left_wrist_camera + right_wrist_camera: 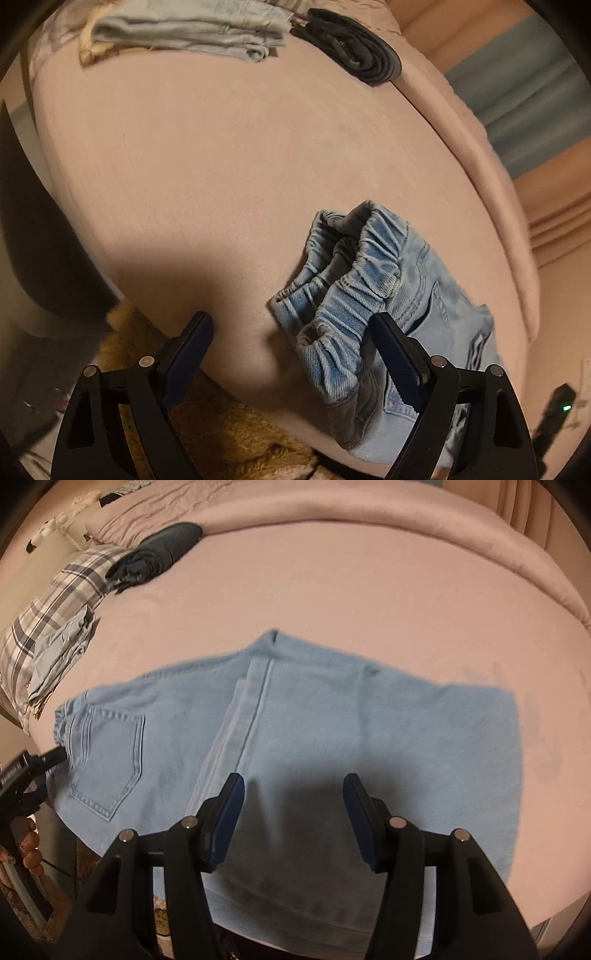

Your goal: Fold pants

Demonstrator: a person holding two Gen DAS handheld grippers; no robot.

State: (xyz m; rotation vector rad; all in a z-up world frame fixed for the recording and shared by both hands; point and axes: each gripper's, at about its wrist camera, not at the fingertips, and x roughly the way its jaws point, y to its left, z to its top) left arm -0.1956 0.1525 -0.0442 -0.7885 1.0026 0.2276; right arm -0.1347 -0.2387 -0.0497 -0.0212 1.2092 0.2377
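Observation:
Light blue denim pants (314,731) lie flat on the pink bed (351,590), back pocket up, legs folded over toward the right. Their gathered elastic waistband (343,288) shows close in the left wrist view. My left gripper (291,328) is open at the waistband, its right finger (397,354) resting against the fabric. It also shows at the left edge of the right wrist view (55,755), touching the waistband. My right gripper (293,794) is open and empty, hovering above the near edge of the pants.
A folded light blue garment (192,29) and a rolled dark garment (354,48) lie at the far end of the bed. A plaid pillow (62,598) sits by them. A bunched pink blanket (406,520) edges the bed. A furry brown rug (229,435) lies below.

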